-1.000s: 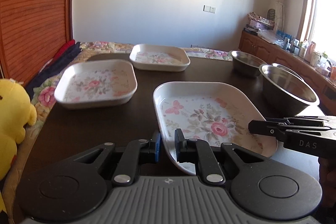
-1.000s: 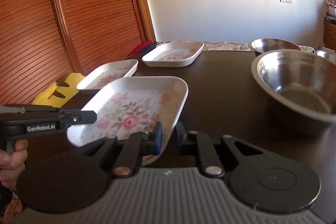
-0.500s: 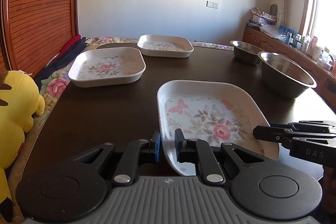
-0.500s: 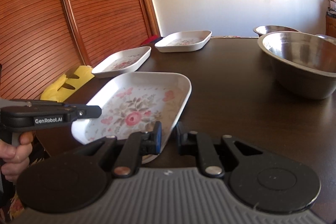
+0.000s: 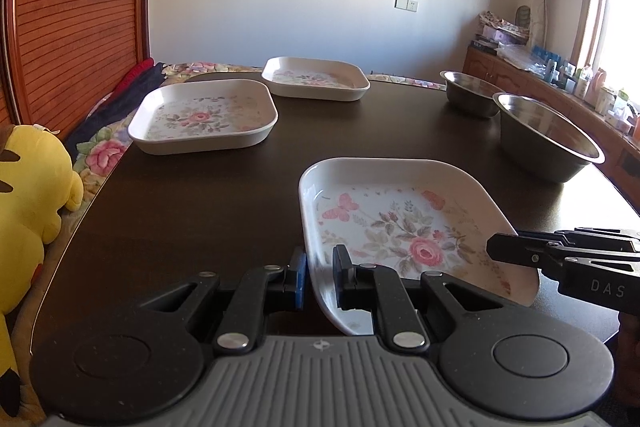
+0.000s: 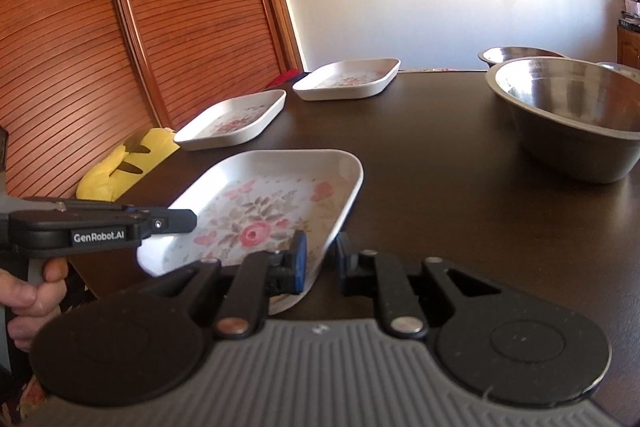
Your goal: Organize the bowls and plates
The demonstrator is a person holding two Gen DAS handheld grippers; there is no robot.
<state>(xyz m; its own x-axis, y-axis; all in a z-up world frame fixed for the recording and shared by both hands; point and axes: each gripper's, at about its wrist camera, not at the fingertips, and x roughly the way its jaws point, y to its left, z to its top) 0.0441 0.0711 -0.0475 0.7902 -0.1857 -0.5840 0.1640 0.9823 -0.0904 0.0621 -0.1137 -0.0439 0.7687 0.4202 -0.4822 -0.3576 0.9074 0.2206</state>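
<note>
At the near edge of the dark brown wooden table (image 5: 208,195) sits the white square plate with pink roses painted on it (image 5: 400,223), and both grippers pinch it. The left gripper (image 5: 319,273) has its jaws shut on the plate's left rim, one finger outside and one inside. The right gripper (image 6: 320,259) has its jaws shut on the right rim the same way. Two holds on opposite sides look meant to keep the plate flat, so it will not tip when it goes up. Its near corner pokes out past the table edge. Farther back on the left sit two more white square flowered plates, one nearer (image 5: 204,117) and one farther (image 5: 316,78), apart from each other. This plate could probably go on top of the nearer one. The table between them is bare, so there is room to move. On the right sit a big shiny metal bowl (image 5: 548,139) and a smaller metal bowl (image 5: 470,93) behind it. A yellow plush toy (image 5: 32,195) rests beside the left table edge.
</note>
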